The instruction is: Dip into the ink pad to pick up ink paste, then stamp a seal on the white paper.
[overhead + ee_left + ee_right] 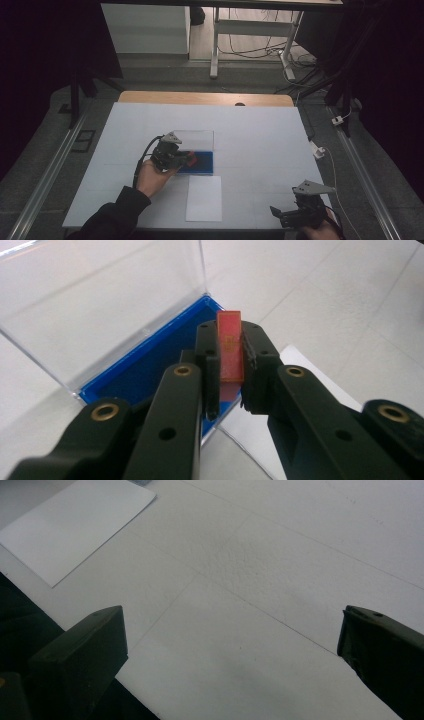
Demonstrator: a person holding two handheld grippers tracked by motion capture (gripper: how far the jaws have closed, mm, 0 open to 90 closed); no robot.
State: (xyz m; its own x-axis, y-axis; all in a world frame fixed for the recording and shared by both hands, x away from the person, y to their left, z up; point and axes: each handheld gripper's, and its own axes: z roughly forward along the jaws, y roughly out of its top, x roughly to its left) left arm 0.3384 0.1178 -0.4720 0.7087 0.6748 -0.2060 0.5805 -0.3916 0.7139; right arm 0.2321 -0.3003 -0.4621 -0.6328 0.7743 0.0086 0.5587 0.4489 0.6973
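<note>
A small flat red card (230, 352) stands upright between the jaws of my left gripper (231, 360), which is shut on it. Right under it lies an open case with a blue tray (145, 365) and a clear lid (100, 305) tilted up behind. In the high view the left gripper (187, 159) hovers over the blue tray's (202, 164) left end, the red card (191, 159) at its tip. My right gripper (277, 214) rests low at the table's near right edge, its jaws (230, 645) wide apart with nothing between them.
A white sheet of paper (204, 198) lies just in front of the case, also seen as the white sheet (75, 522) in the right gripper view. The white table top (260, 135) ends at a wooden strip at the back. Desk legs and cables stand beyond.
</note>
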